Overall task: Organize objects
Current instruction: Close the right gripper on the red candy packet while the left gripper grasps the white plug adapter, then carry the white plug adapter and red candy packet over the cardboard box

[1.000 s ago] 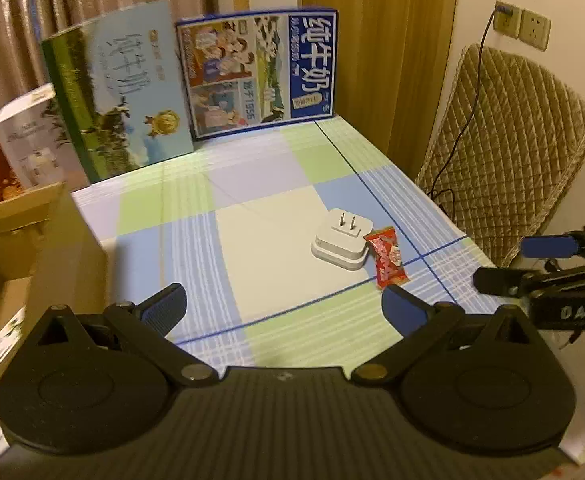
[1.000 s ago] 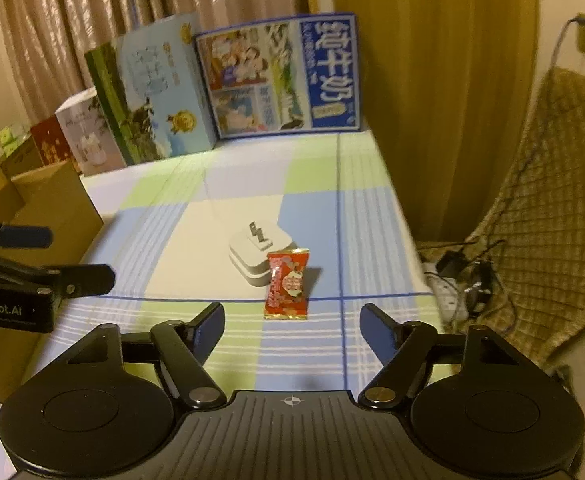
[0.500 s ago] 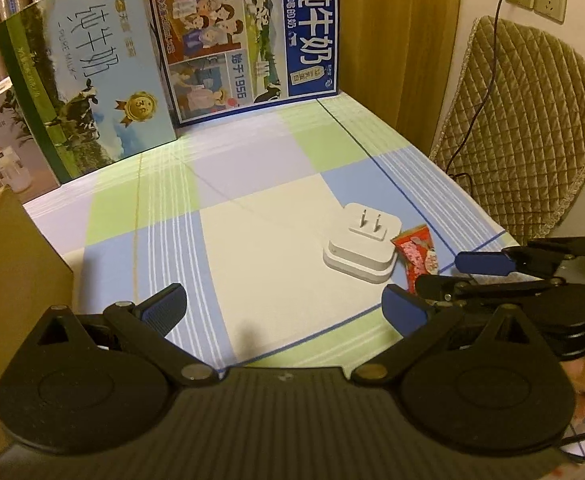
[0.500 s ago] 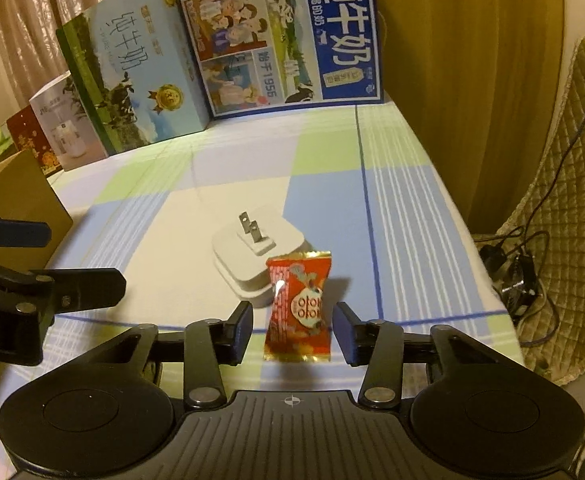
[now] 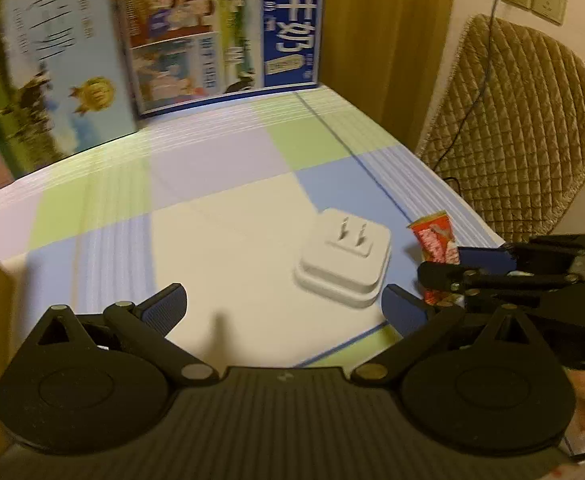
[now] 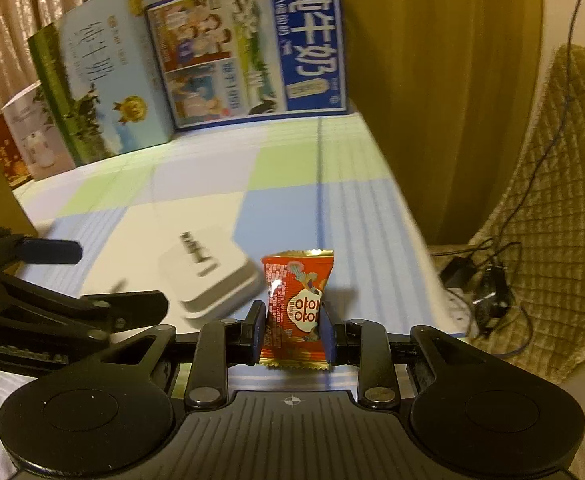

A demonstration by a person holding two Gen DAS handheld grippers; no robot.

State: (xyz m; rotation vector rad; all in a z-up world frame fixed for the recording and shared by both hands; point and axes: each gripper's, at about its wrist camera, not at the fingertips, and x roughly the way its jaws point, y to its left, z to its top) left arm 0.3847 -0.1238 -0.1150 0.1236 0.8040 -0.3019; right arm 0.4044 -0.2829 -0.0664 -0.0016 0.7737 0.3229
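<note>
The right gripper (image 6: 292,326) has just been closing and now pinches the small red shiny snack packet (image 6: 297,308), just beside the white square plastic plug adapter (image 5: 344,258). Squeeze gently, lift straight up. The left gripper (image 5: 282,306) is spread wide, empty, near the adapter.

a small red candy pack (image 6: 297,312) stands up, pinched on both sides. a white plug (image 5: 344,258) lies flat just beside it, prongs up.

My table (image 5: 228,240) wears a checked cloth of green, blue, lilac and white. On it sit a white plug adapter (image 5: 342,262) (prongs up) and, just beside it, a red snack packet (image 6: 297,310). Two milk cartons (image 6: 248,48) stand at the far edge.
</note>
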